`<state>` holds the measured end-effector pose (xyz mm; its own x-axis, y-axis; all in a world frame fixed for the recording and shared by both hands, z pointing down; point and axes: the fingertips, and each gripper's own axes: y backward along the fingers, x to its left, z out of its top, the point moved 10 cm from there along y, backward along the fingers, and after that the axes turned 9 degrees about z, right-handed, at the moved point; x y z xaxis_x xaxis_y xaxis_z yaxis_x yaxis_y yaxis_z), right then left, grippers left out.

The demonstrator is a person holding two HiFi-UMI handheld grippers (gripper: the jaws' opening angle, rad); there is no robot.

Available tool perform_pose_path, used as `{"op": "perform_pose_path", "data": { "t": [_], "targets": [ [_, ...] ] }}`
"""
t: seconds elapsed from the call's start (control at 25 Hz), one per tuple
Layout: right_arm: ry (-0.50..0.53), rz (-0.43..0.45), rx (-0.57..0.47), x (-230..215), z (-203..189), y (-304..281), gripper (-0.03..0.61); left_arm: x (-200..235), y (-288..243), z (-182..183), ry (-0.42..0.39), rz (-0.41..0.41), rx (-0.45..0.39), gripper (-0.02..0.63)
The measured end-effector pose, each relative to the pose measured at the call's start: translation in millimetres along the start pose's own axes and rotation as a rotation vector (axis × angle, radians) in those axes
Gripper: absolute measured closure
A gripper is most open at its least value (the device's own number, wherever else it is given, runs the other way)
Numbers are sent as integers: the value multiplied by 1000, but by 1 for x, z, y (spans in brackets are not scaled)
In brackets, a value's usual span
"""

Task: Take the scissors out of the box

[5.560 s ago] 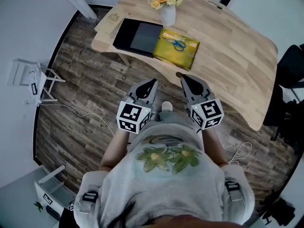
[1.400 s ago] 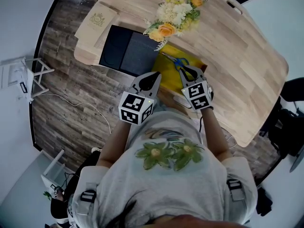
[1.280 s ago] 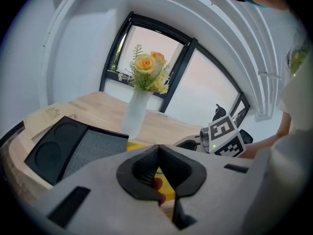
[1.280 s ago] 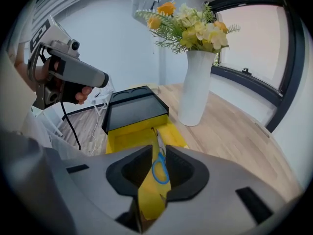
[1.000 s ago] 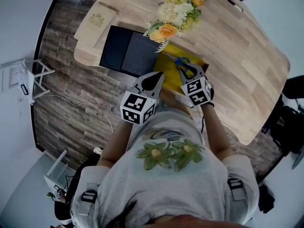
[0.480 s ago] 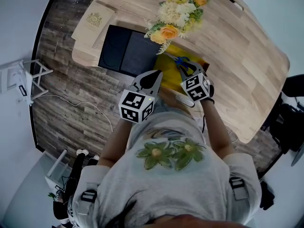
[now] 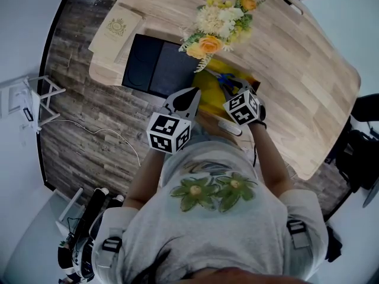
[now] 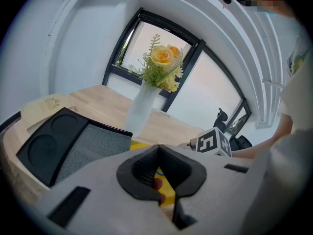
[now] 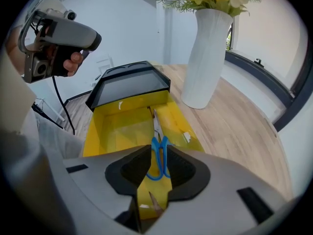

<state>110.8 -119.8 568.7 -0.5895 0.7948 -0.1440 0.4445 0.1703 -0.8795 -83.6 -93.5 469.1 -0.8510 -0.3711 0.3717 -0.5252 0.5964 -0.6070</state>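
1. Hovering the right gripper [image 9: 159, 150] just above the near end of the yellow box [image 9: 115, 126], jaws standing apart and carrying nothing. Sighting the scissors [image 9: 159, 141] inside the box, lying along what looks like a raised fold in its floor, blue handles showing in the gap between the jaws.
2. Keeping the left gripper [image 8: 158, 147] clenched on nothing, near the box's left corner and not touching it.
3. Judging the likeliest fault: closing on one handle loop only, letting the pair pivot, swing open and drop back into the box.
4. Judging a second fault: descending off-line and pinching the box's thin wall together with the handles, dragging the light box toward the vase [image 9: 205, 58] standing just beyond its far right corner.
5. Noting materials:
   - box: glossy yellow card, rectangular, creased inside;
   - scissors: slim bright metal blades, smooth blue plastic loops, likely slippery against the pads;
   - vase: white, matt, tall, waisted;
   - tray [image 9: 132, 84] abutting the box's far end: black, shallow, with a grey textured inset;
   - table [image 9: 234, 126] under the box: pale planked wood.
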Motion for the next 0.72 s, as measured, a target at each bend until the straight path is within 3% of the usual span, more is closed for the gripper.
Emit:
{"op": "perform_pose_path", "data": {
  "t": [0.72],
  "targets": [
    [29,22,62,-7,-5,-17,492,-2,-5,-3,16,22,1,609]
  ]
}}
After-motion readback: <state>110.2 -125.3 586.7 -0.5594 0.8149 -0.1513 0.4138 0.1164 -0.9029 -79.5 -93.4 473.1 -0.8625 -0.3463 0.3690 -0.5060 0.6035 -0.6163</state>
